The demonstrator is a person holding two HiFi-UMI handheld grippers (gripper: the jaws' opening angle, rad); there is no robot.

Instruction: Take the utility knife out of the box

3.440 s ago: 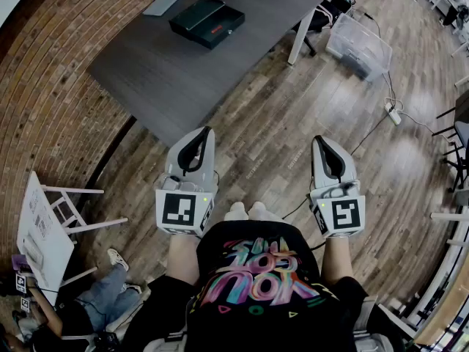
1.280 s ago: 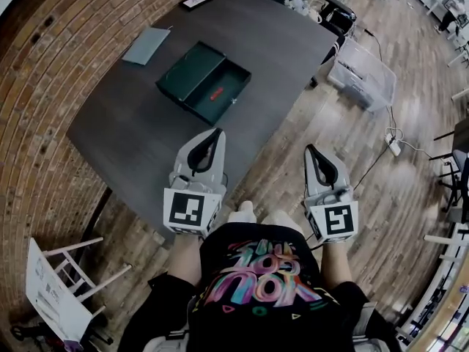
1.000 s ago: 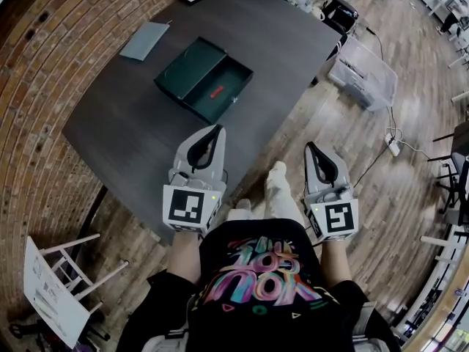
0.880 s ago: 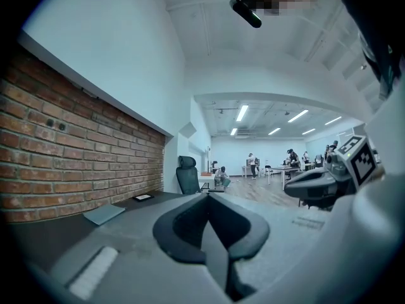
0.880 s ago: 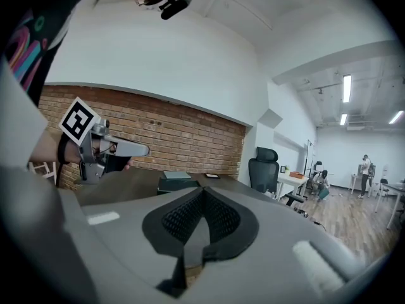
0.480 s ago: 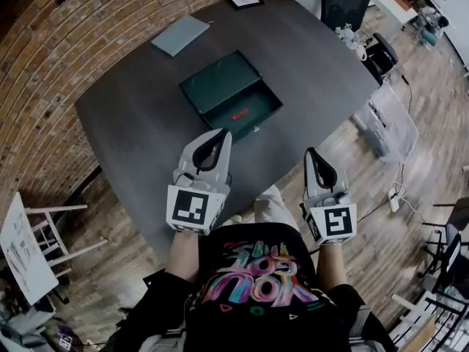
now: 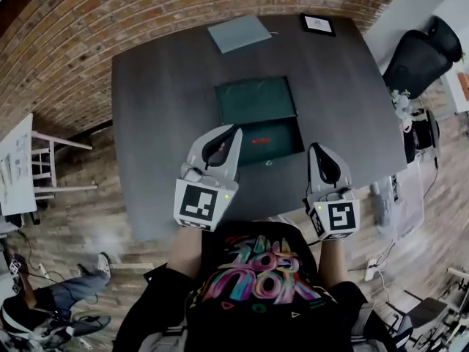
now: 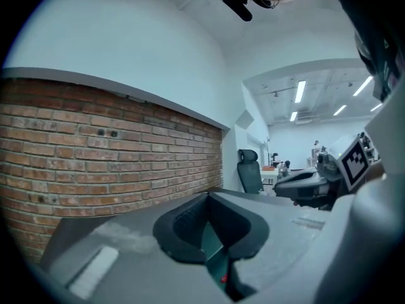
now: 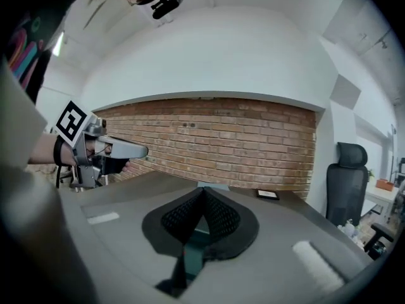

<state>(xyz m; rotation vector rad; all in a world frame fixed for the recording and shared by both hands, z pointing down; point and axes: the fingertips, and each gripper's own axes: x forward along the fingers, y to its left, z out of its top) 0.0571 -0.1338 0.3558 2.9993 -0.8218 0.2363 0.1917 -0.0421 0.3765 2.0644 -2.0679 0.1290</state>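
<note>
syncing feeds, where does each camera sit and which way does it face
Head view: on the head, looking down at table, open box, left gripper, right gripper, shirt.
Left gripper view: rides left gripper, along shut jaws toward brick wall; right gripper at right.
Right gripper view: same wall ahead; left gripper at left.
Shared: wall, table.

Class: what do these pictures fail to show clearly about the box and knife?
- Utility knife: head view, too small, only a red speck.
- Box interior: gripper views, mostly hidden behind the shut jaws of the left hand-held gripper and right hand-held gripper.
- Card print: head view, too small.
</note>
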